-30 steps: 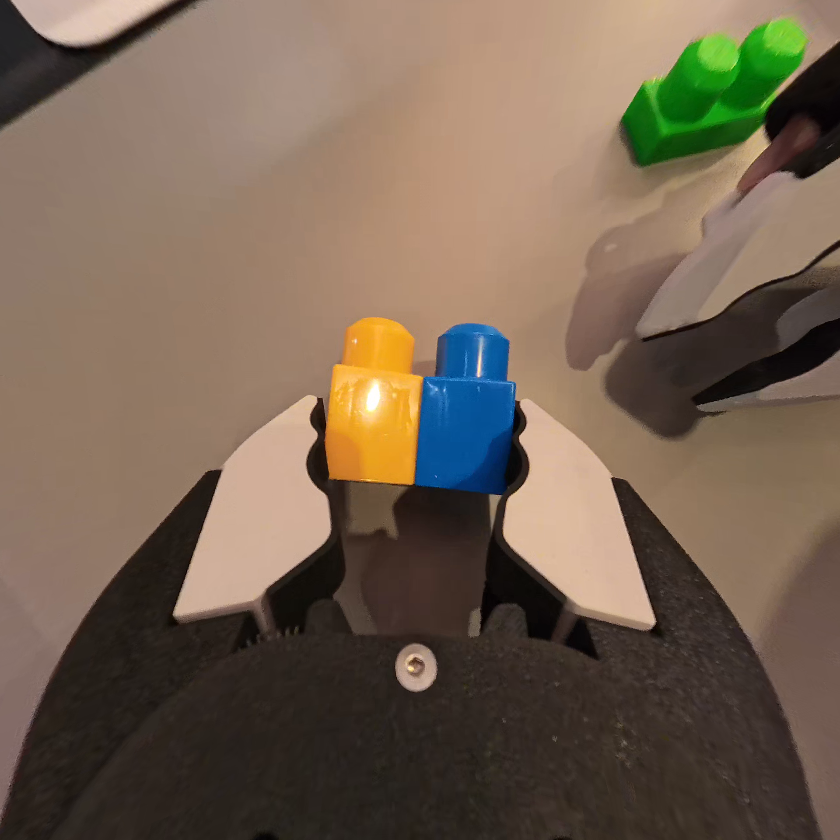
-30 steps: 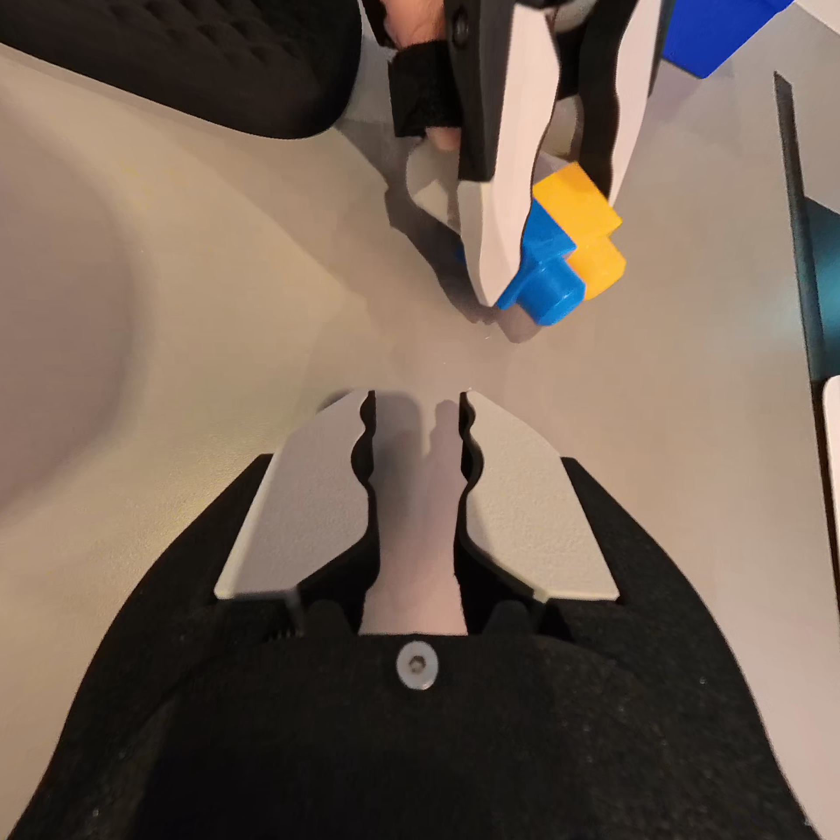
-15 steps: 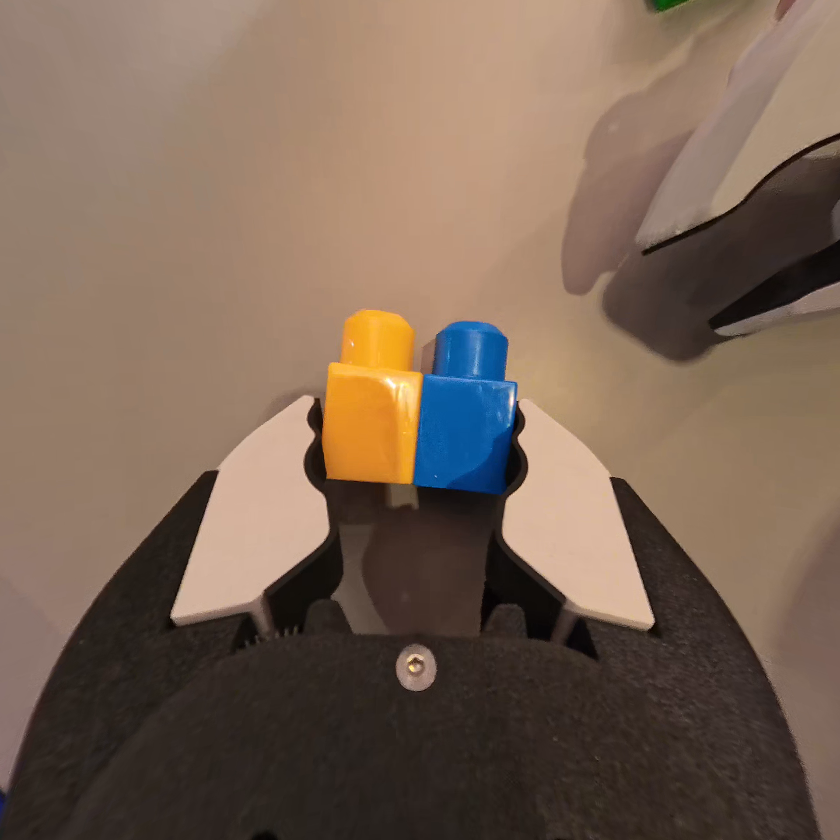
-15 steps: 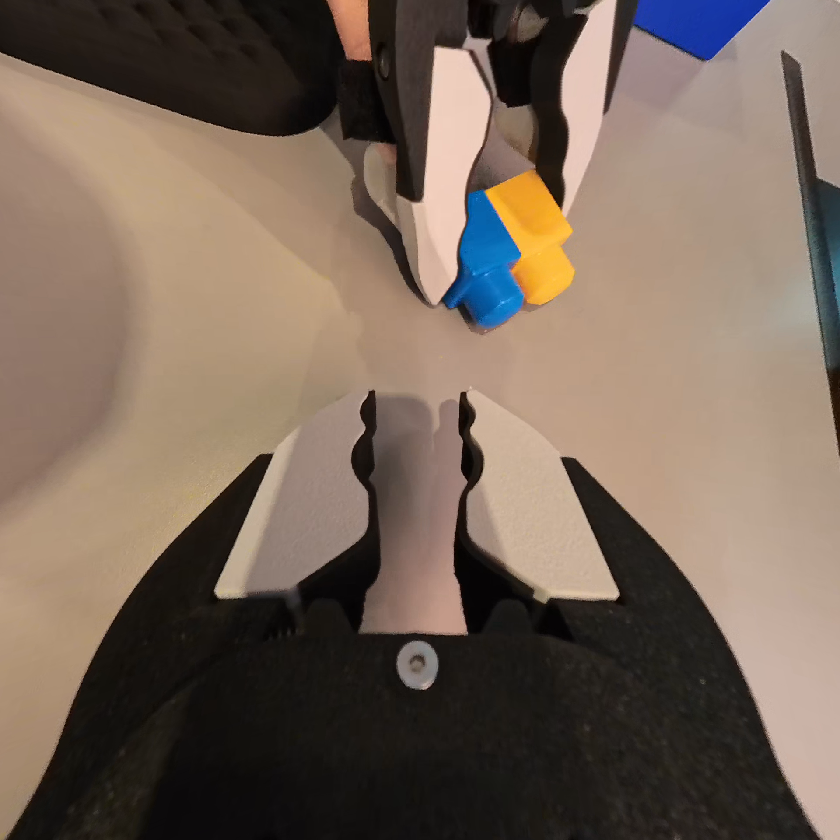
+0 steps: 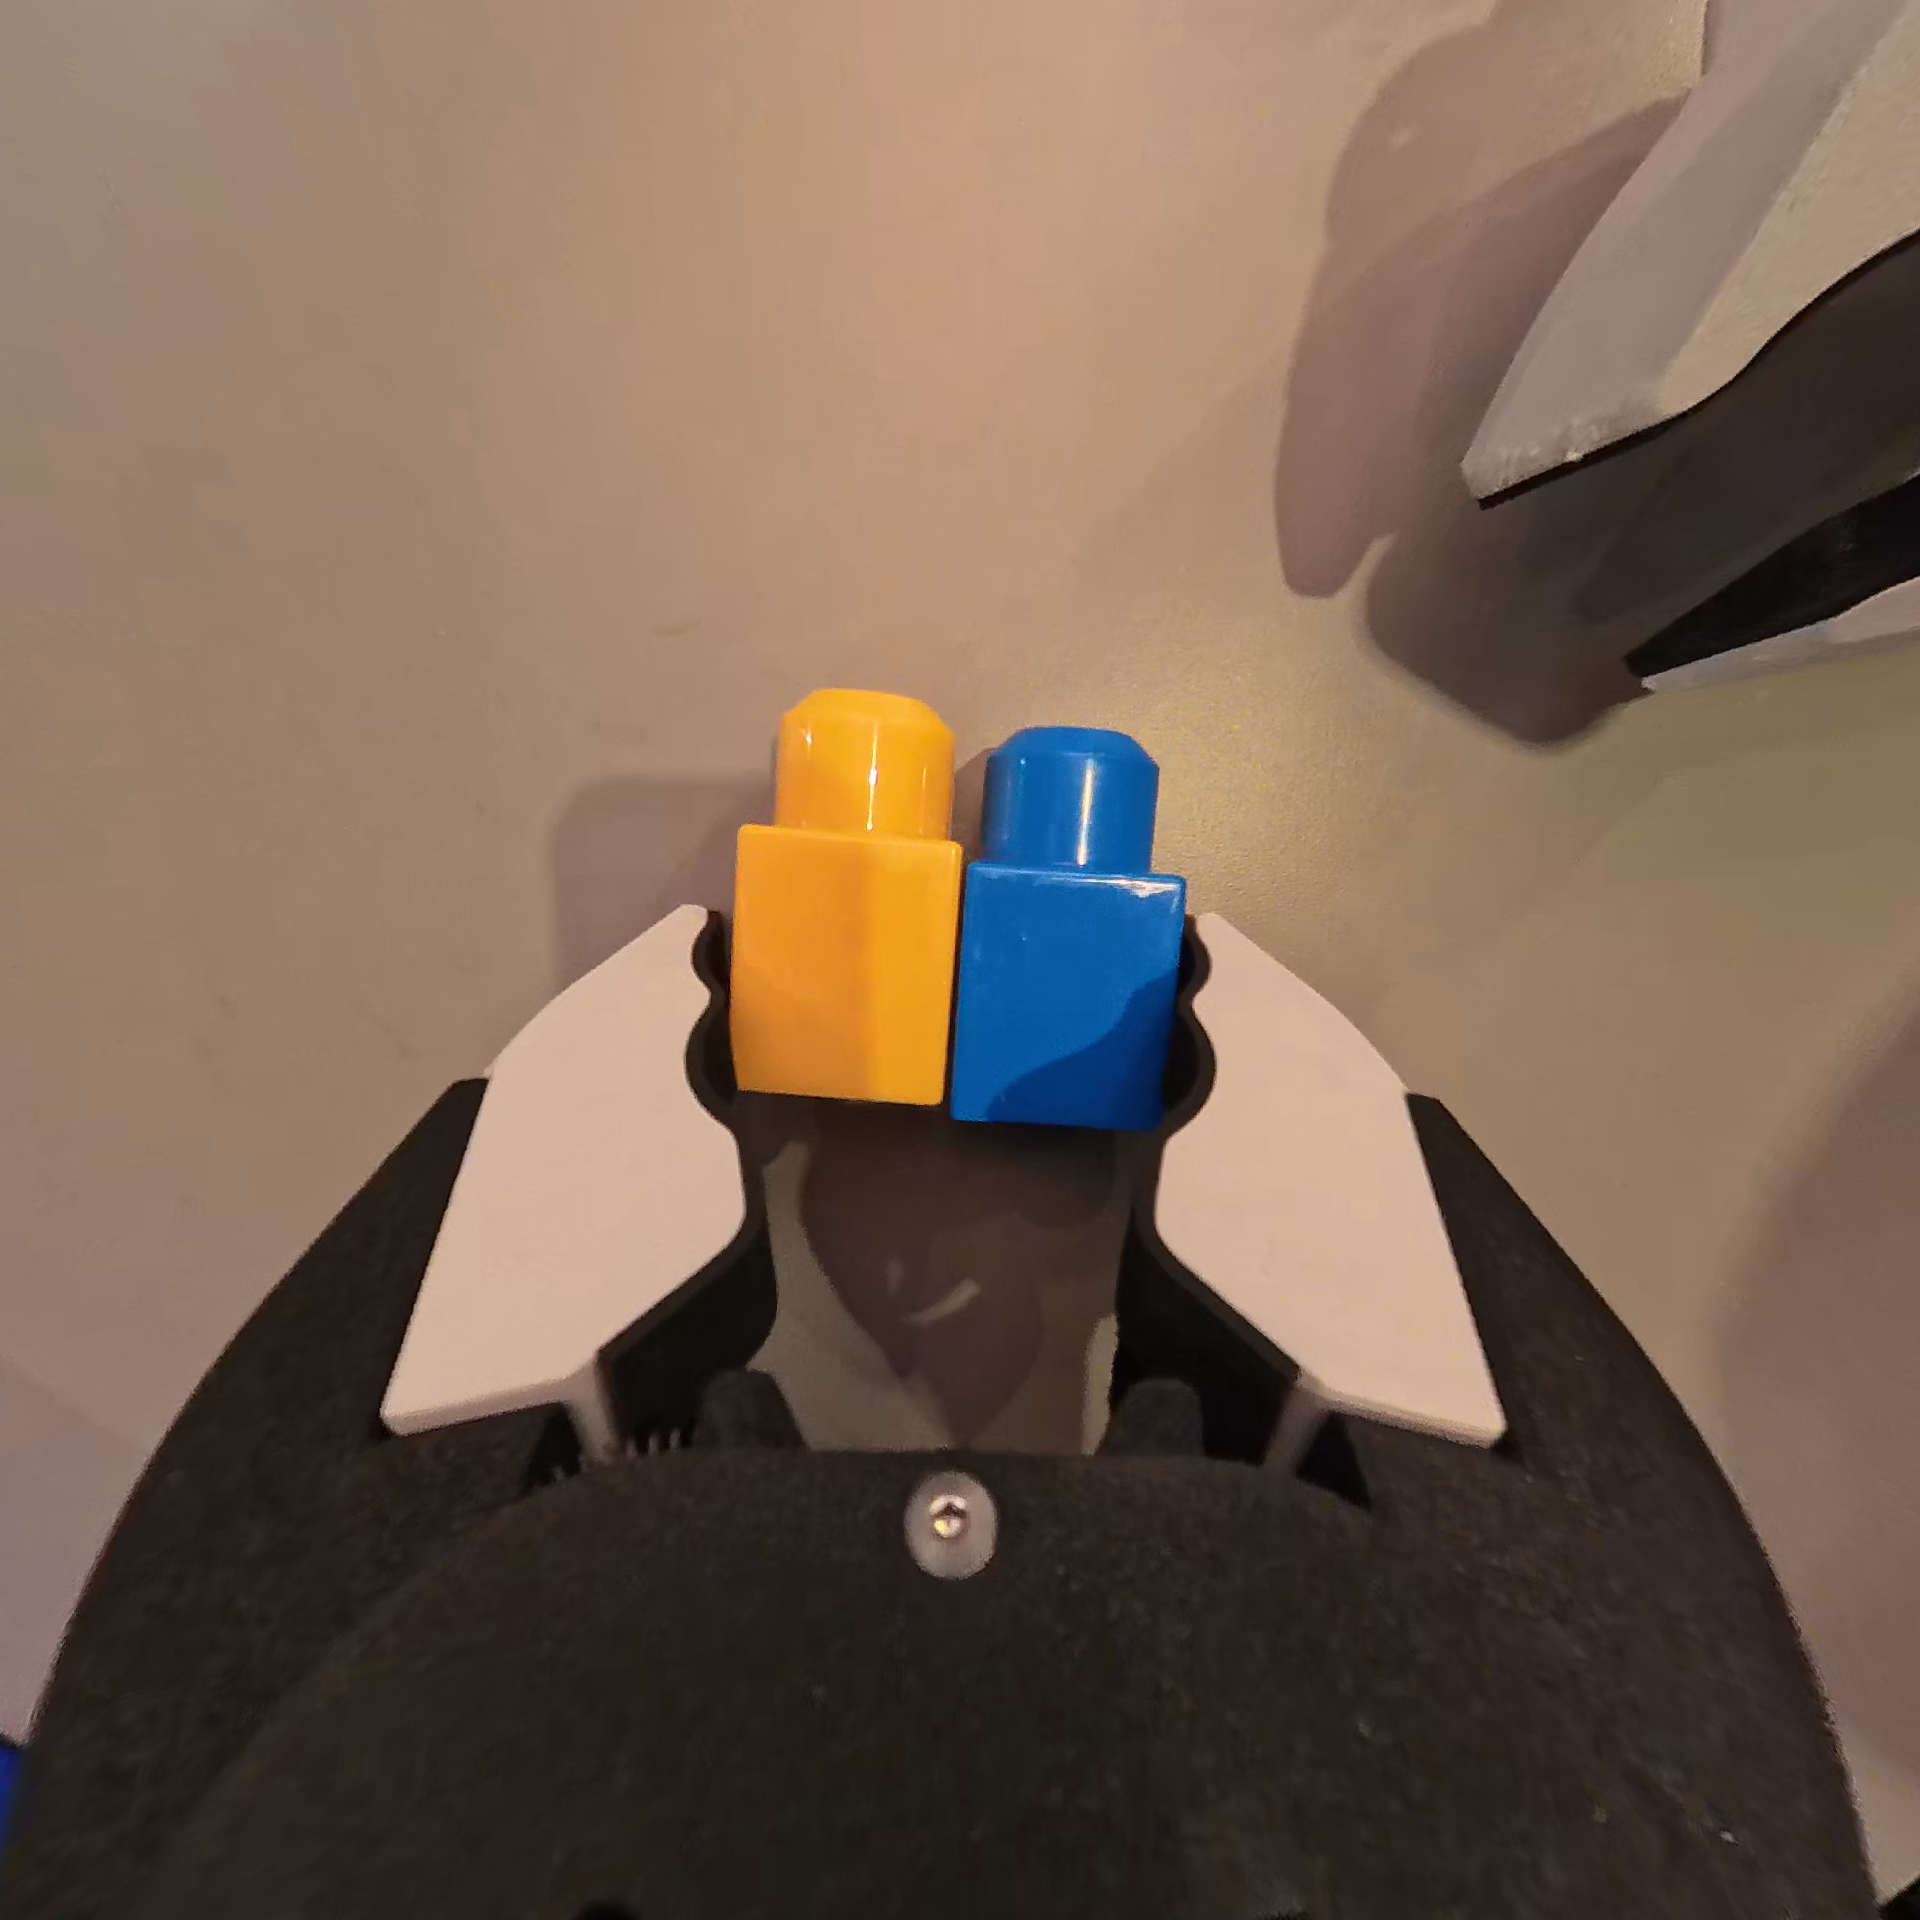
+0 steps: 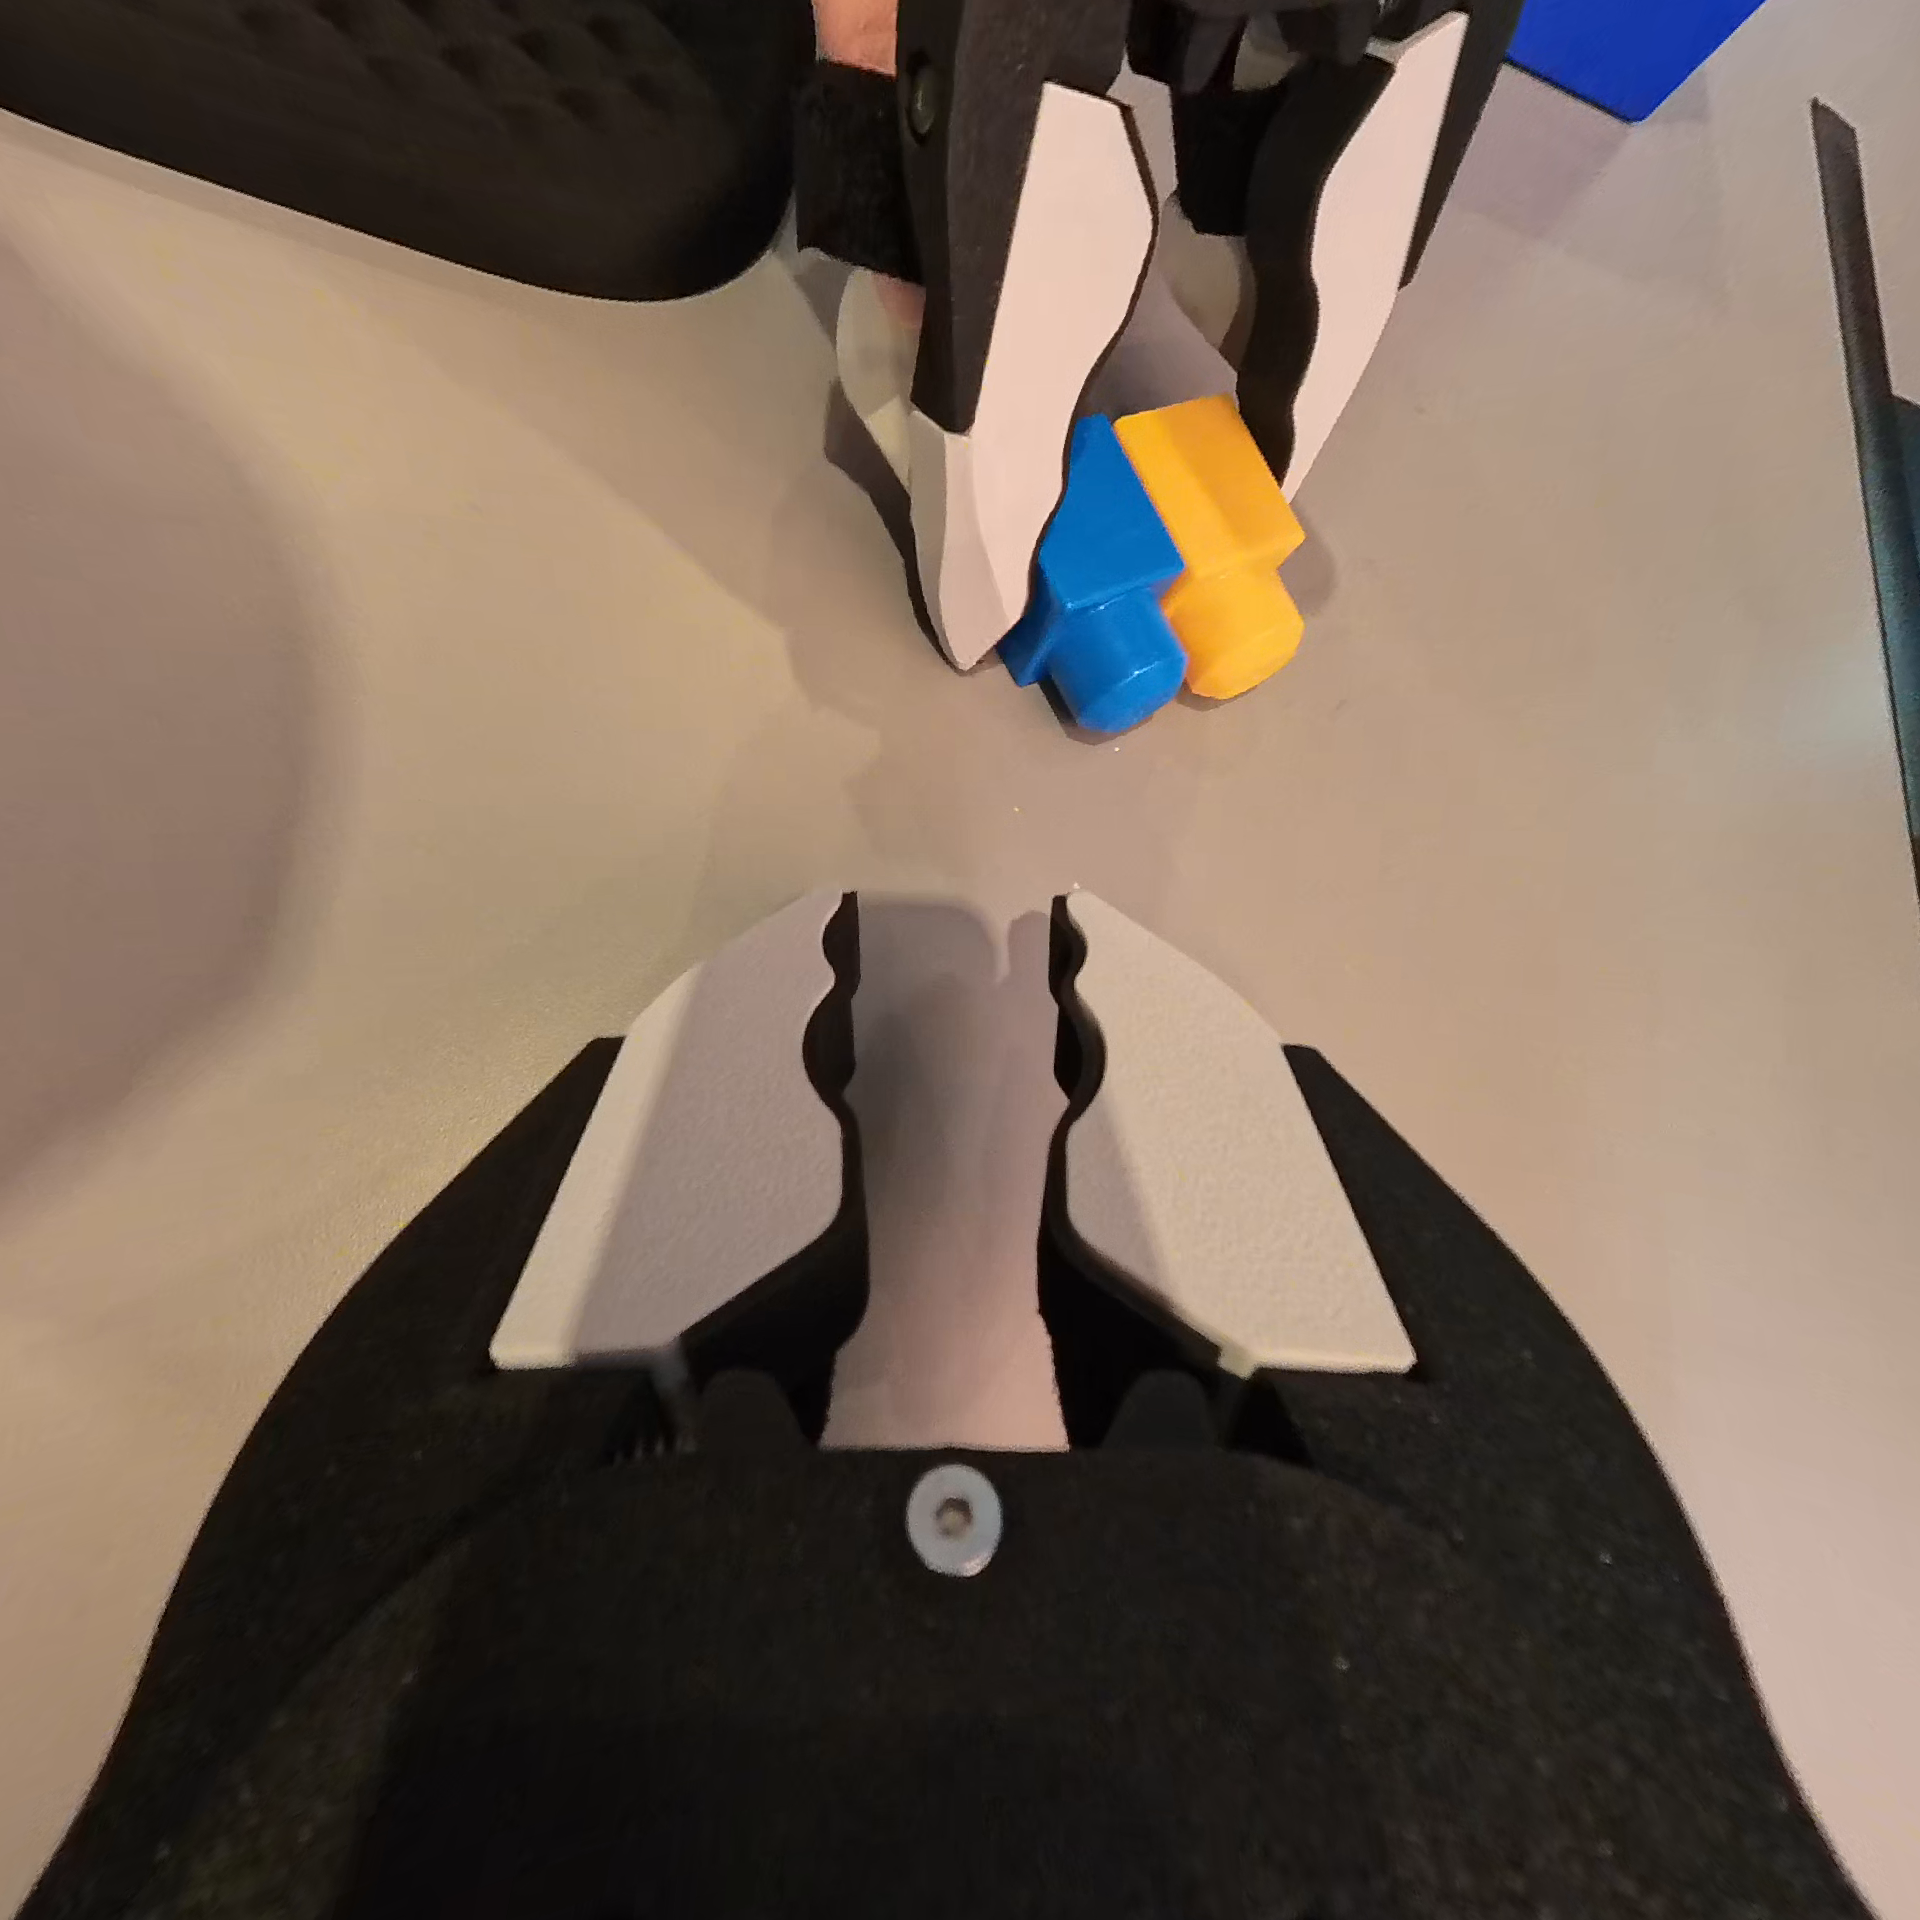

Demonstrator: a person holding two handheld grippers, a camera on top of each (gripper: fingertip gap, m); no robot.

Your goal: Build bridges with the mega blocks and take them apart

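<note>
The left gripper pinches the yellow block and blue block side by side between its fingertips, studs pointing forward, low over the counter, probably for placement. The right gripper waits opposite, spread and empty.

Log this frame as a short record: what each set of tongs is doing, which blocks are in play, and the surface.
left tongs: shut on the orange block and blue block together, side by side, studs pointing away from the camera
right tongs: open, holding nothing, facing the left tongs
block contact with table: studs low over it; touching unclear
surface: plain beige table
other: blue object at far edge, partly cut off
</note>
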